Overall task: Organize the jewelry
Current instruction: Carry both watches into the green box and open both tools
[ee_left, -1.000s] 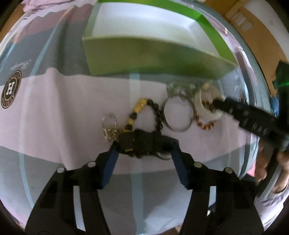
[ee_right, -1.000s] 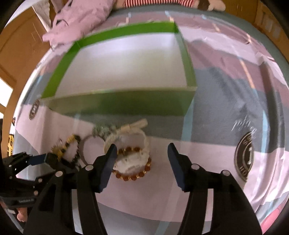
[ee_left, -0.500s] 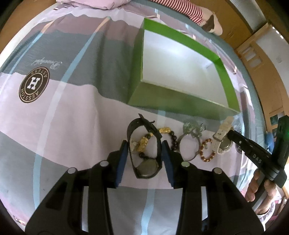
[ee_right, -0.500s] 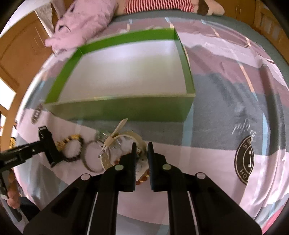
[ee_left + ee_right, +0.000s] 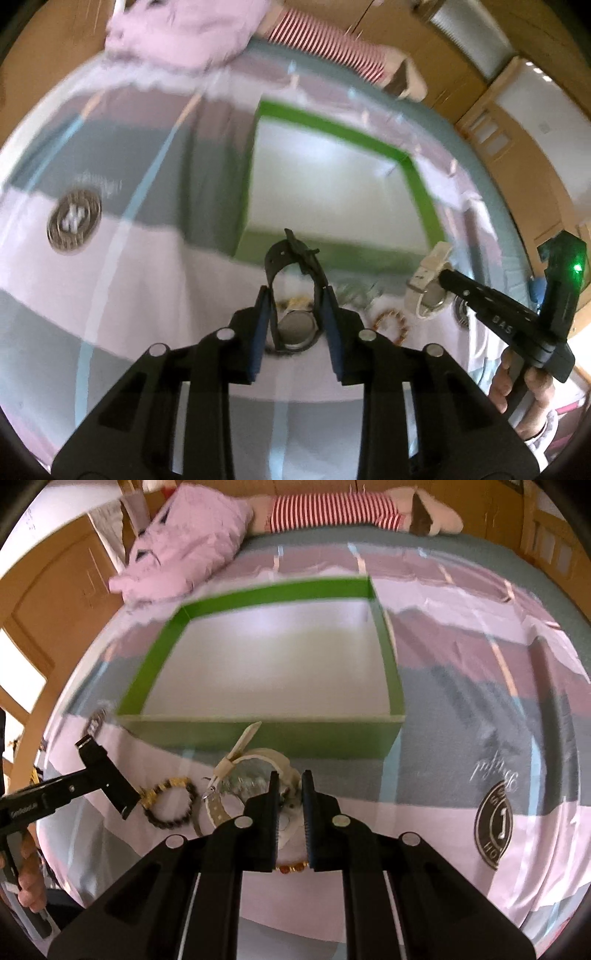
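My left gripper (image 5: pixel 295 295) is shut on a black wristwatch (image 5: pixel 295 328) and holds it above the bedspread, strap looped upward. My right gripper (image 5: pixel 290 779) is shut on a white wristwatch (image 5: pixel 255 757), lifted just in front of the green box (image 5: pixel 258 734). The white watch also shows in the left wrist view (image 5: pixel 428 284), and the black watch in the right wrist view (image 5: pixel 103 775). A black and gold bead bracelet (image 5: pixel 170 805), a silver bangle (image 5: pixel 197 819) and an amber bead bracelet (image 5: pixel 291 867) lie on the bedspread below.
The open green box (image 5: pixel 332 251) with a white floor sits on the striped bedspread beyond the jewelry. A pink pillow (image 5: pixel 188 542) and a striped stuffed toy (image 5: pixel 332 509) lie at the far end. Wooden furniture surrounds the bed.
Both grippers closed on their watches and lifted them off the bedspread. Both views rose and now look further over the green box.
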`<state>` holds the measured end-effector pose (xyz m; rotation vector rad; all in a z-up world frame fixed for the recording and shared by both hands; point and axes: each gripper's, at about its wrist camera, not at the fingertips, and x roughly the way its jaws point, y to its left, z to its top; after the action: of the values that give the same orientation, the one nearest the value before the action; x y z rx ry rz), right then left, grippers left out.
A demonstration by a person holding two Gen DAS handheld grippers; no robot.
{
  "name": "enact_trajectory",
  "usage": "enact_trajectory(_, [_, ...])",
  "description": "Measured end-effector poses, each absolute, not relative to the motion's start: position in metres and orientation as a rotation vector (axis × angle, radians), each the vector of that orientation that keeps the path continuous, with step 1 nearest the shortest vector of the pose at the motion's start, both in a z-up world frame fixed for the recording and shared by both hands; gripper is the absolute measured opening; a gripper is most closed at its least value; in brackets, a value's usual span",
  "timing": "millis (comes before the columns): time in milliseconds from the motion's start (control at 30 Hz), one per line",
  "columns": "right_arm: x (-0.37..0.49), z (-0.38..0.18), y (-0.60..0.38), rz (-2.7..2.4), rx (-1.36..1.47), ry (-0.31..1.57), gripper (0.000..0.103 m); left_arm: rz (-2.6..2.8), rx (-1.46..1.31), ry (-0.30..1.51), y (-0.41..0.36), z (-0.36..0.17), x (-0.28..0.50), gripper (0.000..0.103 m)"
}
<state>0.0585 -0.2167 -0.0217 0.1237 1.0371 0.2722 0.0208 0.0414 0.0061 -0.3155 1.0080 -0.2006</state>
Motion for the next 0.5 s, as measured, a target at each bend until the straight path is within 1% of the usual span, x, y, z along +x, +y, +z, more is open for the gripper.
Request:
enact_trajectory(233, [0.073, 0.017, -0.22, 0.263, 0.153, 0.866, 0.012, -0.203, -0.245, 0.814, 0.023, 0.065, 0.056, 0.028])
enact_trajectory(300, [0.085, 0.024, -0.218, 0.253, 0.159, 0.822, 0.012, -0.192, -0.233, 0.811, 0.02, 0.067, 0.068, 0.028])
enact_trajectory(367, [0.101, 0.023, -0.216, 0.228, 0.161, 0.778, 0.012, -0.191, -0.229, 0.821, 0.014, 0.058, 0.087, 0.028])
enact_trajectory(400, [0.106, 0.02, -0.215, 0.222, 0.161, 0.777, 0.012, -0.189, -0.225, 0.83, 0.013, 0.052, 0.093, 0.031])
enact_trajectory(433, [0.116, 0.011, -0.213, 0.214, 0.164, 0.791, 0.012, -0.184, -0.219, 0.851, 0.011, 0.042, 0.101, 0.04])
enact_trajectory(500, [0.127, -0.003, -0.211, 0.202, 0.168, 0.837, 0.014, -0.166, -0.213, 0.878, 0.013, 0.026, 0.106, 0.044])
